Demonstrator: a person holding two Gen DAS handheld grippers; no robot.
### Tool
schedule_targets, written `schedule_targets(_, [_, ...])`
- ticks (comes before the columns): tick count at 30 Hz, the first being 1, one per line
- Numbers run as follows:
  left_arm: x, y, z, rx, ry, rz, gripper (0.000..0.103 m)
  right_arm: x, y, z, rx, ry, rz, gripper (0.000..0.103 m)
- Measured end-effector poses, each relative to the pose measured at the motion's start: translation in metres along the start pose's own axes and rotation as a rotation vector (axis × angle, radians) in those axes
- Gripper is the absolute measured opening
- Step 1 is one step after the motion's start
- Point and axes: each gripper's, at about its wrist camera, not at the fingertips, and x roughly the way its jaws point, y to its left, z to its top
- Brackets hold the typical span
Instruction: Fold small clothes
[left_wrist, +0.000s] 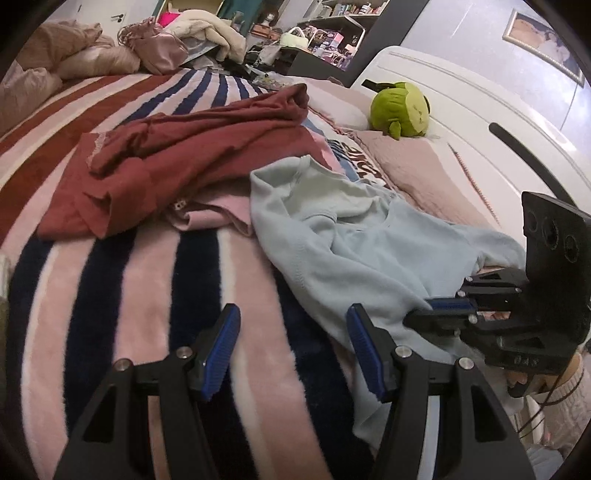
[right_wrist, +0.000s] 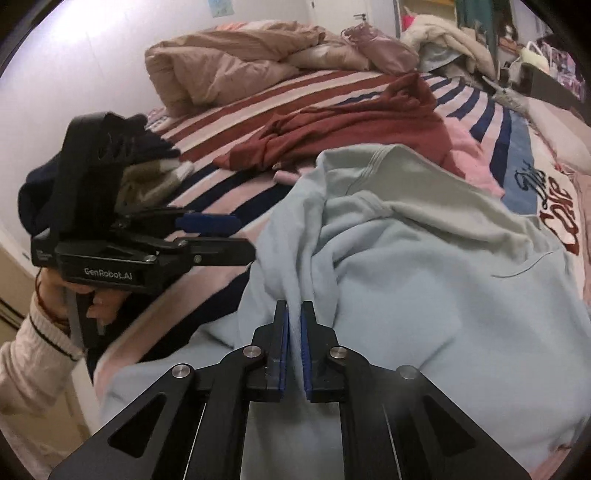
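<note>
My right tongs (right_wrist: 294, 314) are pinched tight on the light blue top (right_wrist: 406, 266). My left tongs (left_wrist: 291, 332) are apart, holding nothing. I think they need to grab its edge next, so I can spread it flat.

pale blue sweatshirt (right_wrist: 424, 266), maroon garment (left_wrist: 177, 162), striped blanket (left_wrist: 147, 280)

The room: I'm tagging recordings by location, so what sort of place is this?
Most likely a bedroom at home: clothes lie on a bed with a striped blanket, a white headboard stands behind a green plush toy, and crumpled bedding is piled at the far side.
</note>
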Motion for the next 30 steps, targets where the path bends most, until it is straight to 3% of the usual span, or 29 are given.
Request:
schedule_targets(7, [0.010,-0.023,-0.005,0.084,0.058,-0.136,0.056,-0.017,-0.037,-0.002,0.112,-0.053,-0.152,0.000])
schedule_targets(13, [0.038,-0.044,-0.006,0.130,0.108,-0.029,0.055,-0.017,-0.065,-0.013,0.196,-0.031,-0.264,0.000])
schedule_targets(15, [0.037,-0.046,-0.006,0.138,0.103,-0.020,0.033,-0.018,-0.067,-0.015,0.202,-0.026,-0.289,0.000])
schedule_targets(16, [0.036,-0.046,-0.006,0.138,0.111,-0.046,0.010,-0.018,-0.067,-0.016,0.202,-0.026,-0.301,0.000])
schedule_targets(18, [0.030,-0.047,-0.008,0.152,0.101,-0.036,0.007,-0.020,-0.067,-0.016,0.200,-0.031,-0.305,0.000])
schedule_targets(23, [0.003,-0.041,-0.018,0.145,0.038,0.032,0.006,-0.027,-0.060,-0.014,0.189,-0.040,-0.306,0.000])
schedule_targets(27, [0.000,-0.033,-0.024,0.128,0.070,0.029,0.007,-0.013,-0.063,-0.016,0.211,0.029,-0.282,0.000])
schedule_targets(30, [-0.003,-0.032,-0.021,0.119,0.073,-0.002,0.021,-0.017,-0.064,-0.014,0.247,-0.009,-0.220,0.006])
